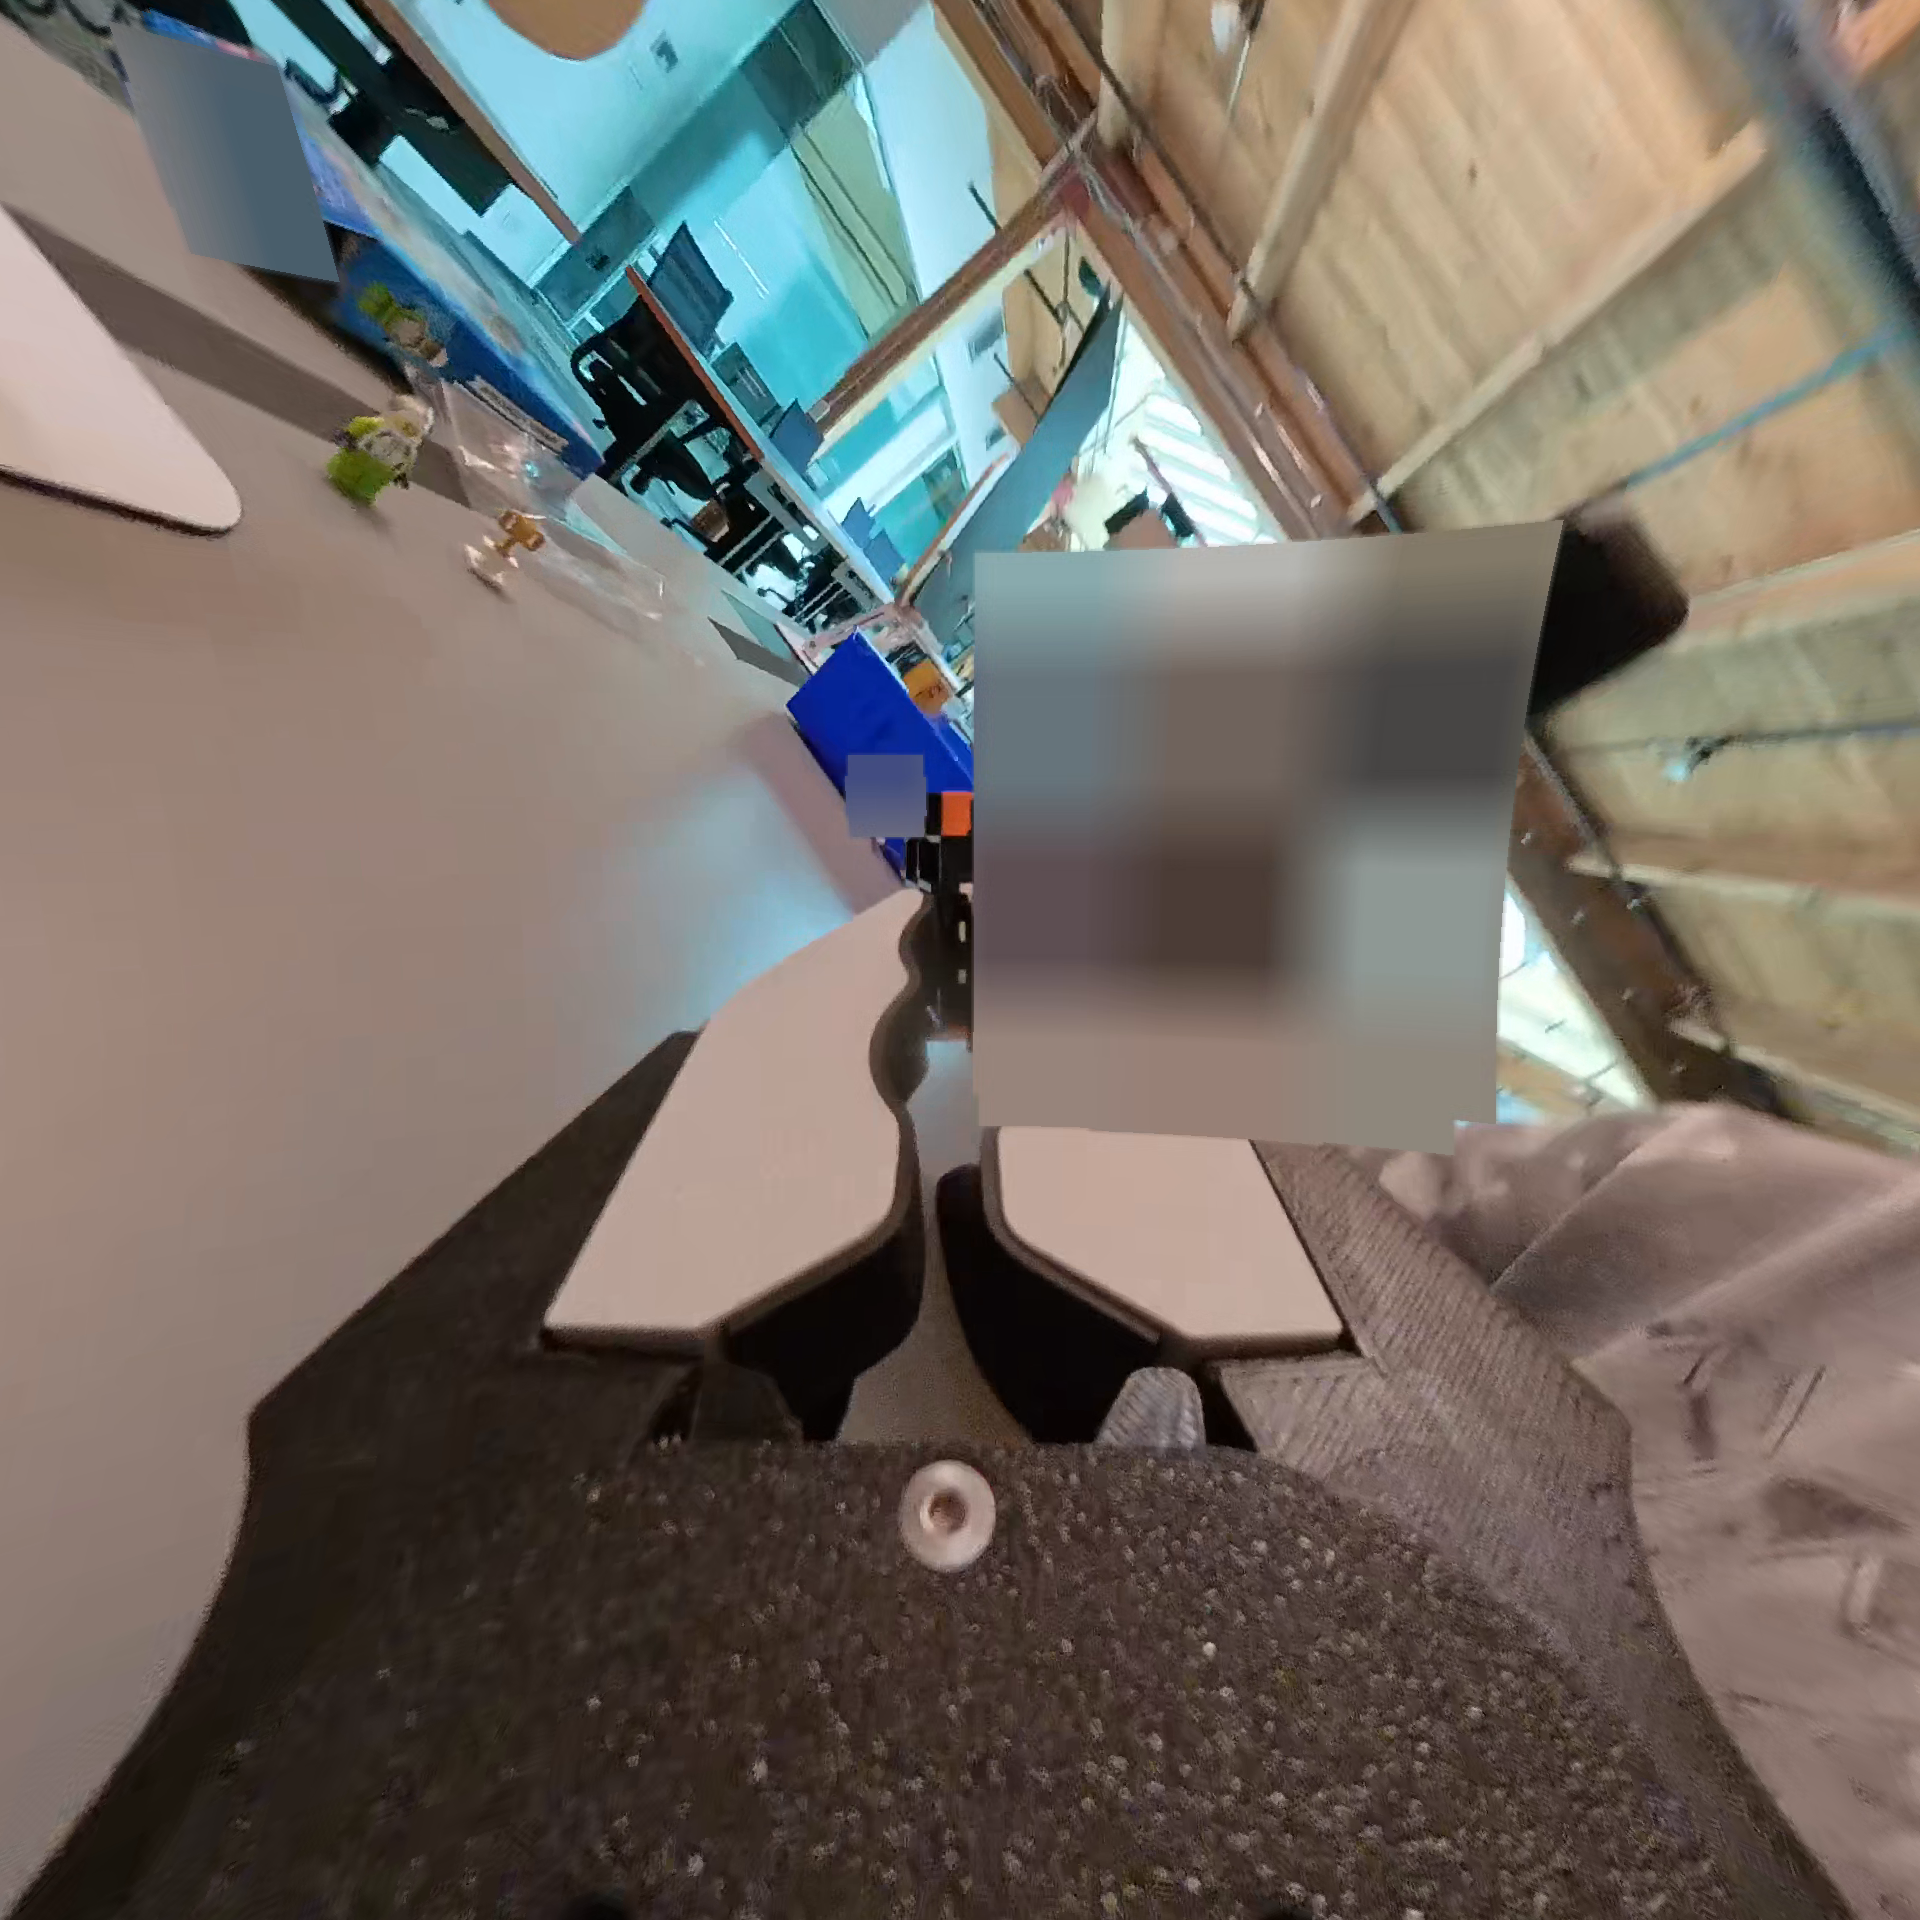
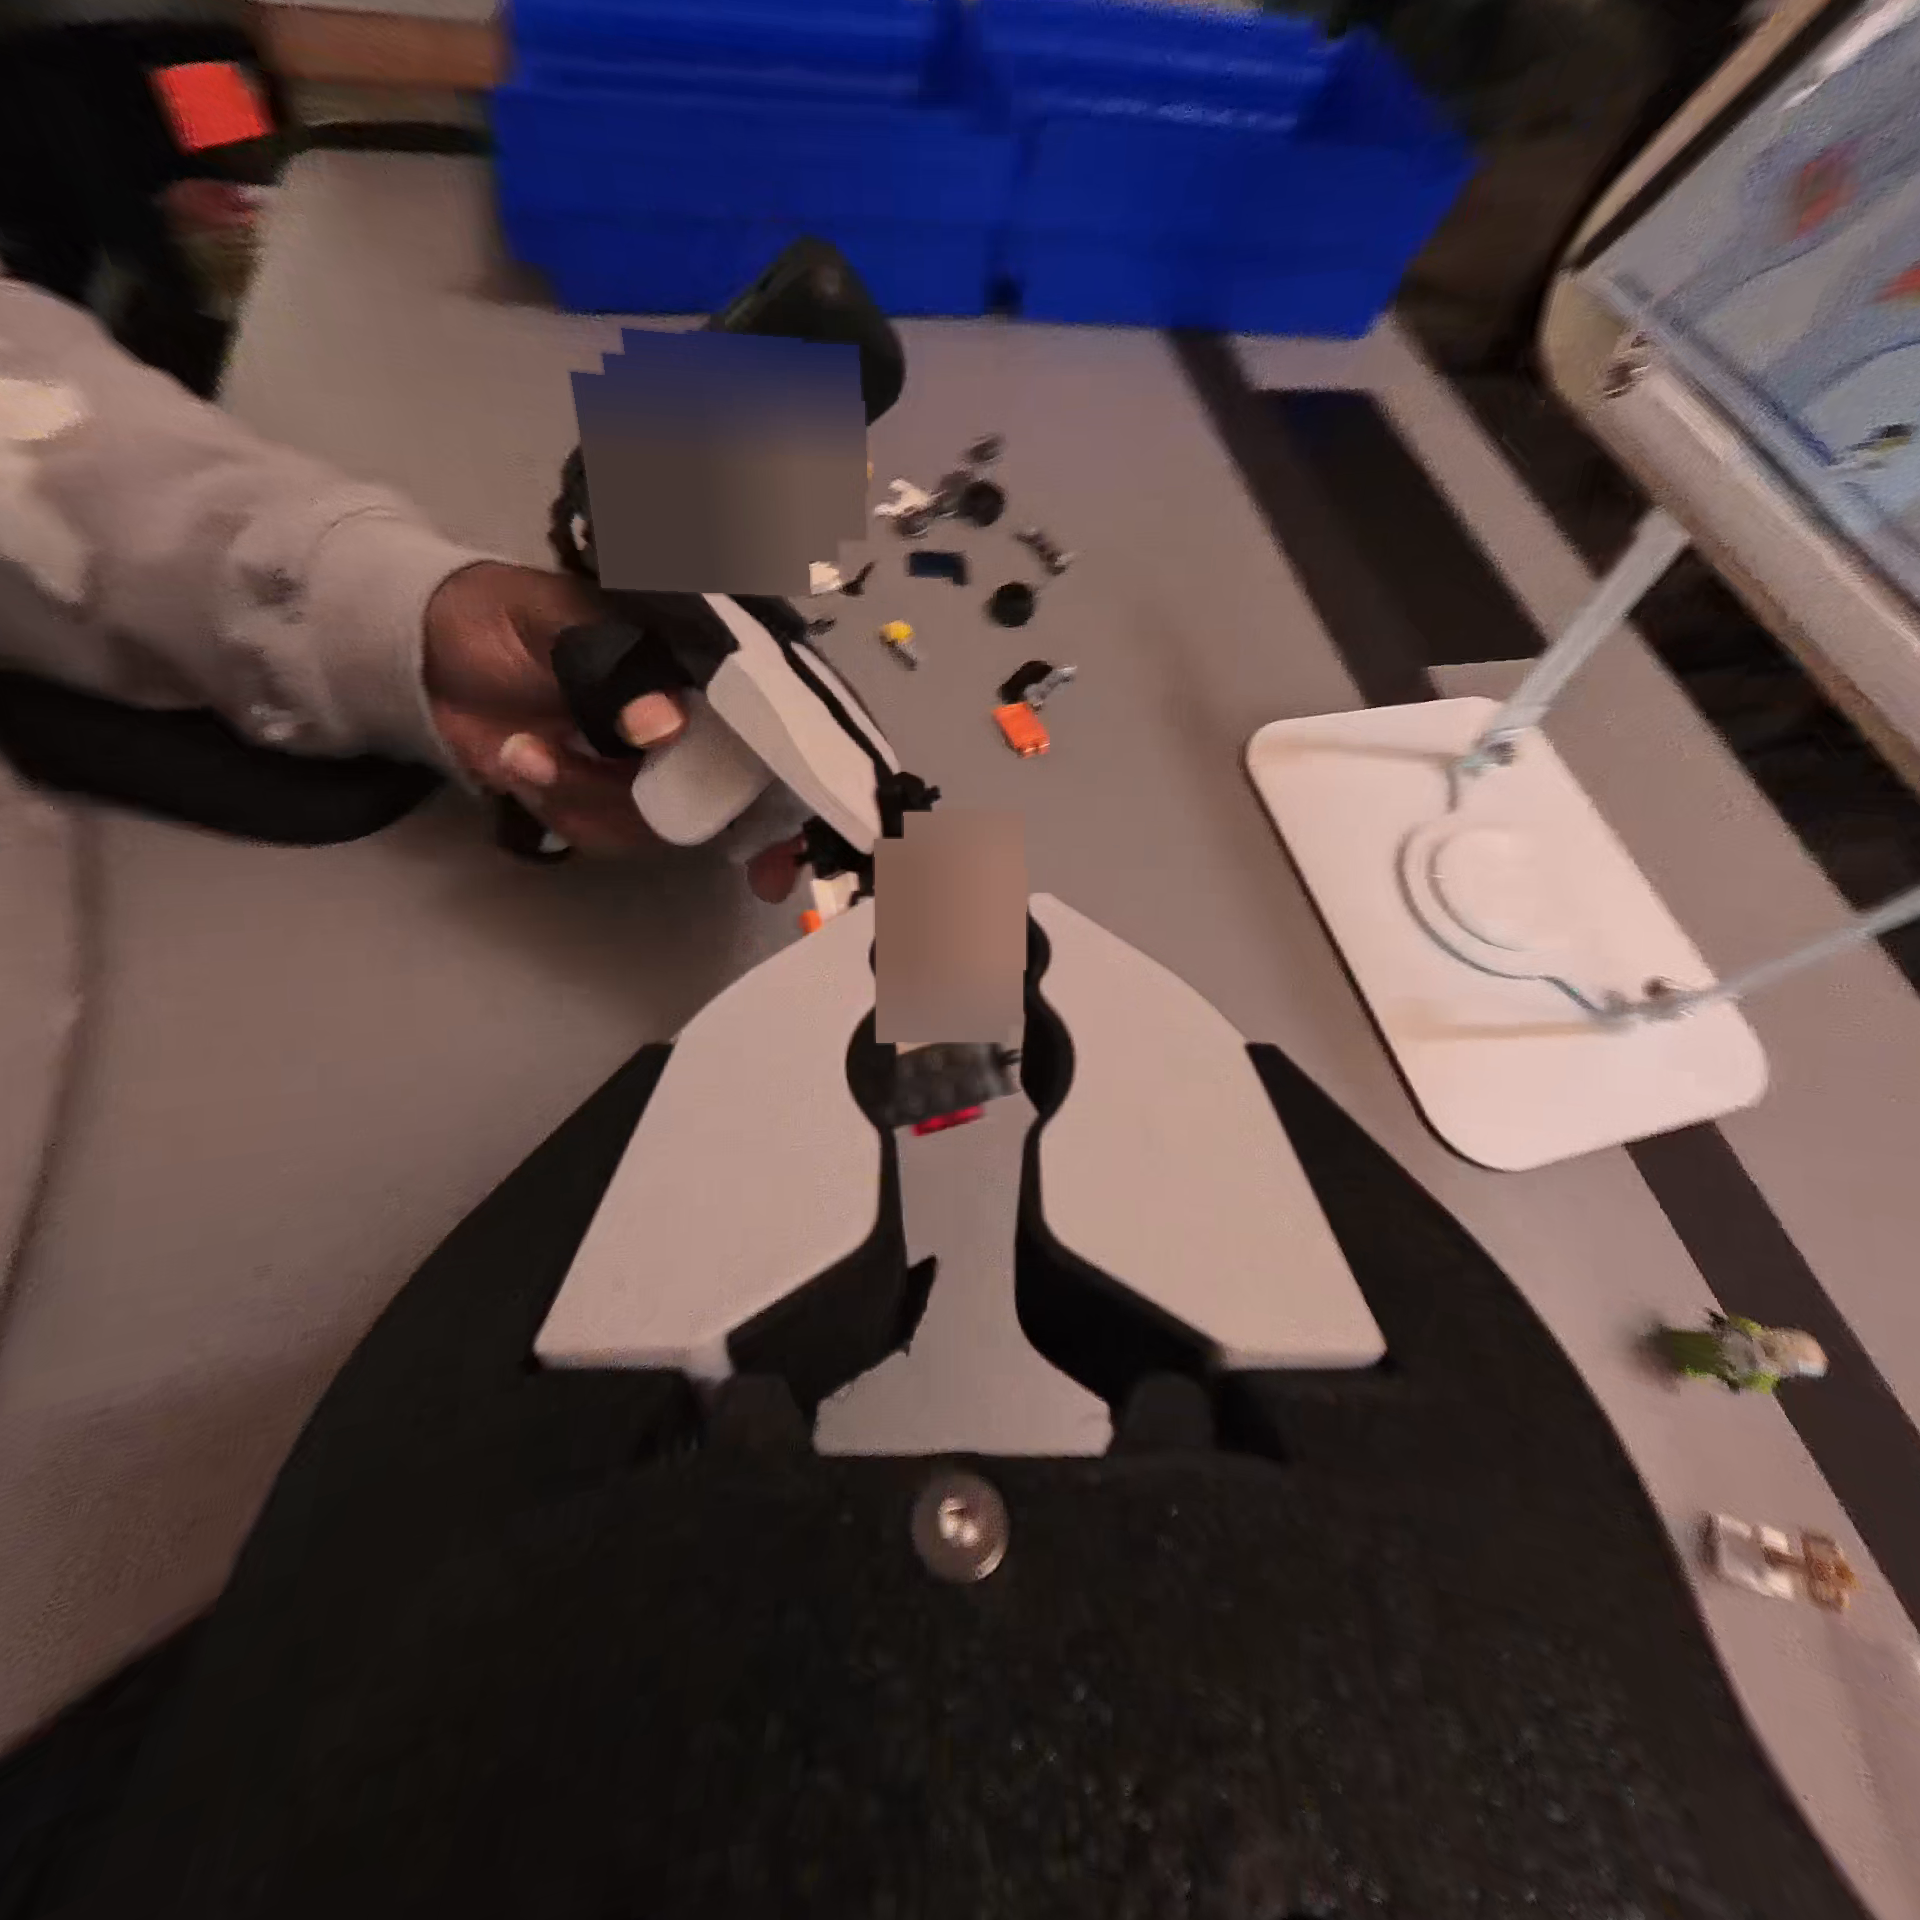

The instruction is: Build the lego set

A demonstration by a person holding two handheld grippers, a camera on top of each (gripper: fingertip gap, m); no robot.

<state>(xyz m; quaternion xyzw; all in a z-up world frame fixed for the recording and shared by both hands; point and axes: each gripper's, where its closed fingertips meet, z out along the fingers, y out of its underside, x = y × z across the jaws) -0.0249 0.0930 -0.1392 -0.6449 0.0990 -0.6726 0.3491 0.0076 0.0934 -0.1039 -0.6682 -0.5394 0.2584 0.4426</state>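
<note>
My right gripper (image 2: 951,1039) is clenched on a dark grey lego piece (image 2: 940,1081) just above the grey table (image 2: 312,1039). My left gripper (image 2: 831,873) pinches a small white-and-orange assembly (image 2: 831,896) just beyond it. Loose lego parts (image 2: 966,582) lie farther off, two minifigures (image 2: 1745,1351) near right.

Each claw (image 2: 951,997) has white fingers (image 2: 748,1164), black speckled body, silver screw (image 2: 958,1527); grey sleeve (image 2: 208,561).
</note>
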